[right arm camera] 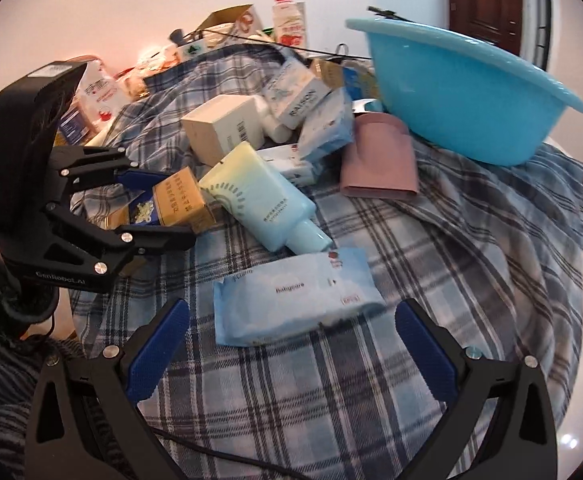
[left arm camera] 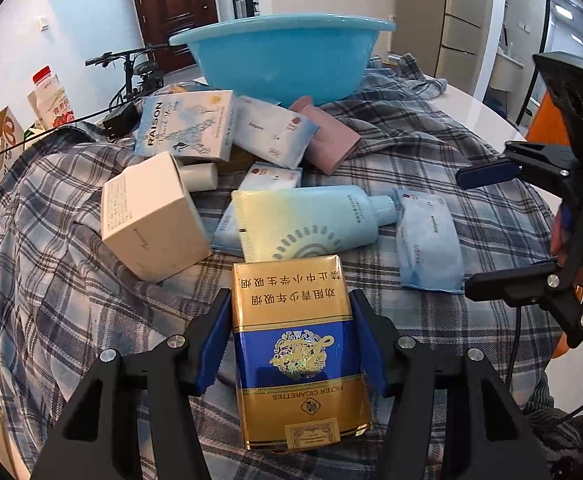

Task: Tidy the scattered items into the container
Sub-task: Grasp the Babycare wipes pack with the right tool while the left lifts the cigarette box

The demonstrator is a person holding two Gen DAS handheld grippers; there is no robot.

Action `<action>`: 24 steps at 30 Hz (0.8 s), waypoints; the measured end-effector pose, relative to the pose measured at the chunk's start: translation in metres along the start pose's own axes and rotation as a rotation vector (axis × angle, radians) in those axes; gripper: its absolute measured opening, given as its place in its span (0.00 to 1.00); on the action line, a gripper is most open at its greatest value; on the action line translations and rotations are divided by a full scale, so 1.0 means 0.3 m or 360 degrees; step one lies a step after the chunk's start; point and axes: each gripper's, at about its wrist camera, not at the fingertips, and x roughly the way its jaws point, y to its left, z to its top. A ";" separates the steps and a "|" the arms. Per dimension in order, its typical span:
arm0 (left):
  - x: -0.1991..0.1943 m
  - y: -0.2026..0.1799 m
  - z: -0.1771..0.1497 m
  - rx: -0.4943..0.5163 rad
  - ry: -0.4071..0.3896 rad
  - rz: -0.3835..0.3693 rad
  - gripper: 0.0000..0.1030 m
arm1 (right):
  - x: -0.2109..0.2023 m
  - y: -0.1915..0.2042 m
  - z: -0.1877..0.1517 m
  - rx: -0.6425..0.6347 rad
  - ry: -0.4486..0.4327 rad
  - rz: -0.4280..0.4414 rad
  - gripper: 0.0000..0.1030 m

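Observation:
My left gripper (left arm camera: 291,300) is shut on a gold and blue cigarette pack (left arm camera: 297,352), its blue pads against both sides; it also shows in the right wrist view (right arm camera: 171,200). My right gripper (right arm camera: 291,316) is open, its fingers either side of a pale blue wipes pack (right arm camera: 295,298), just short of it. The blue basin (left arm camera: 287,60) stands at the back on the plaid cloth. A pale blue tube (left arm camera: 311,220), a white box (left arm camera: 151,216), a RAISON box (left arm camera: 187,124), a pink pouch (left arm camera: 327,136) and more wipes packs (left arm camera: 271,130) lie scattered before it.
The plaid cloth (left arm camera: 431,152) covers a white table (left arm camera: 463,100). Cartons and a red-capped bottle (left arm camera: 51,96) crowd the left edge. A bicycle and a brown door stand behind. A black adapter (left arm camera: 119,120) lies by the RAISON box.

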 end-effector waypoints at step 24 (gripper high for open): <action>-0.014 0.050 -0.008 -0.0076 -0.0001 0.0022 0.58 | 0.113 0.020 0.040 -0.0267 0.0157 0.0002 0.94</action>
